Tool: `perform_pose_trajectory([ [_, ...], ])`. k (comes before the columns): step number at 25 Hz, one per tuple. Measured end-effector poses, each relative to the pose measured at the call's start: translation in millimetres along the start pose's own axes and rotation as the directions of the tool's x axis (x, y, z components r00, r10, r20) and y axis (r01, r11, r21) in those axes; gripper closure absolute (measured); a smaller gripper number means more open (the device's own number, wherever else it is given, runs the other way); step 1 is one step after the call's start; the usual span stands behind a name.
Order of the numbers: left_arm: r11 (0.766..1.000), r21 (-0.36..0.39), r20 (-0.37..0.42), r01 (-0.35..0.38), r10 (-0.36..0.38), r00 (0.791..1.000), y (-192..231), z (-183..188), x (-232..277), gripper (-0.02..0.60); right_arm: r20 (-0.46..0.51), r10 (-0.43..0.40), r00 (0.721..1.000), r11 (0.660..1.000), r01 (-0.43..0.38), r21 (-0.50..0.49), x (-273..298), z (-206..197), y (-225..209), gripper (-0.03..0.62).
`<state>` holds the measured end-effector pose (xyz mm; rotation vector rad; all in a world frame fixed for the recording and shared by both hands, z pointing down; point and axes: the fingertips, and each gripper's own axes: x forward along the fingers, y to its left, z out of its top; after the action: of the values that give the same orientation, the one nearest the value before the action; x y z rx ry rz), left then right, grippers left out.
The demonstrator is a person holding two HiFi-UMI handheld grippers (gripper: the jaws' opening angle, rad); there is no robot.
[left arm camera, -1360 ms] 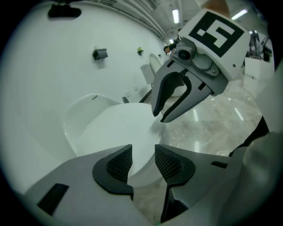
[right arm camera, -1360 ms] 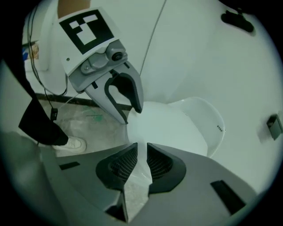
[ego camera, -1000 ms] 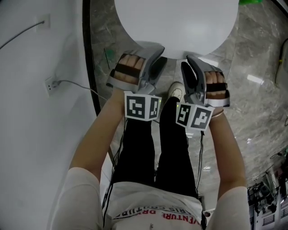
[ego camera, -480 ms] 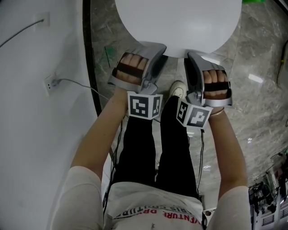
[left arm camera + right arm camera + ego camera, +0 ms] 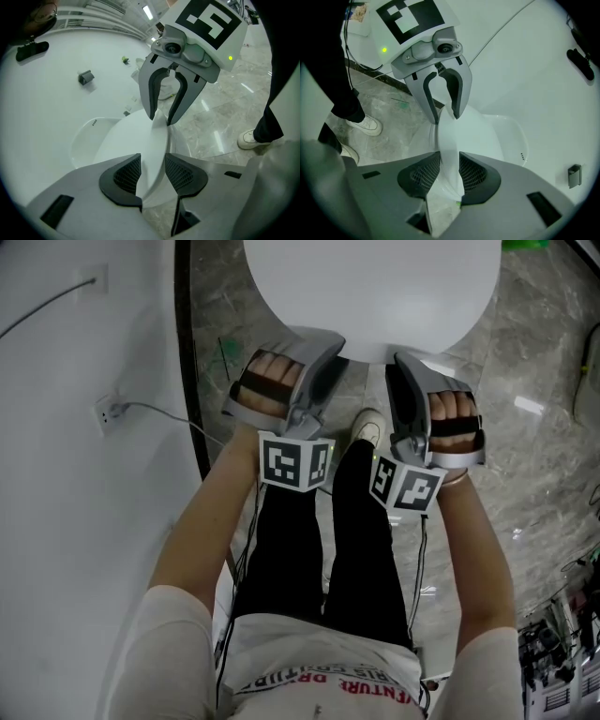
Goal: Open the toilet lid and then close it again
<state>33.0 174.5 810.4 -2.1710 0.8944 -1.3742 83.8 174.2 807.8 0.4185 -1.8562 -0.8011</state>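
The white toilet lid (image 5: 375,287) lies flat and closed at the top of the head view. Both grippers sit side by side at its near rim. My left gripper (image 5: 336,345) has the rim between its jaws, which have just been closing. In the left gripper view the lid (image 5: 136,136) fills the gap of the left gripper (image 5: 153,176), and both pads touch it. My right gripper (image 5: 398,364) bites the rim just to the right. In the right gripper view its pads press both faces of the lid (image 5: 454,136) at the right gripper (image 5: 449,176).
A white wall with a socket and cable (image 5: 105,413) runs along the left. Grey marble floor (image 5: 544,446) surrounds the toilet. The person's black-trousered legs and a white shoe (image 5: 370,427) stand just below the grippers. Wired equipment (image 5: 562,662) sits at the bottom right.
Both grippers stay at the lid's front rim. The right gripper has rolled slightly, turning its marker cube. The lid has not risen.
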Motion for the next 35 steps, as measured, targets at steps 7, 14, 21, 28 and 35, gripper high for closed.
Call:
perform_pose_trajectory([
  [7, 0.997, 0.068, 0.015, -0.035, 0.034, 0.999, 13.7, 9.1, -12.5, 0.459, 0.014, -0.032, 0.999, 0.999, 0.032, -0.012, -16.4, 8.3, -17.5, 0.493],
  [14, 0.985, 0.141, 0.027, -0.104, 0.101, 0.994, 46.6, 26.5, -34.0, 0.468, 0.023, -0.088, 0.996, 0.996, 0.087, 0.022, -39.1, 19.7, -51.2, 0.493],
  [21, 0.977, 0.154, 0.052, -0.144, 0.138, 0.989, 86.9, 54.8, -60.7, 0.468, 0.054, -0.127, 0.991, 0.992, 0.126, 0.016, -69.1, 26.6, -90.1, 0.495],
  [28, 0.966, 0.121, 0.072, -0.228, 0.22, 0.973, 138.6, 79.3, -77.0, 0.523, 0.061, -0.194, 0.979, 0.981, 0.193, 0.008, -81.3, 34.1, -146.8, 0.545],
  [35, 0.954, 0.138, 0.1, -0.267, 0.255, 0.962, 185.7, 93.7, -85.4, 0.535, 0.05, -0.241, 0.969, 0.97, 0.241, 0.014, -90.8, 39.1, -195.8, 0.554],
])
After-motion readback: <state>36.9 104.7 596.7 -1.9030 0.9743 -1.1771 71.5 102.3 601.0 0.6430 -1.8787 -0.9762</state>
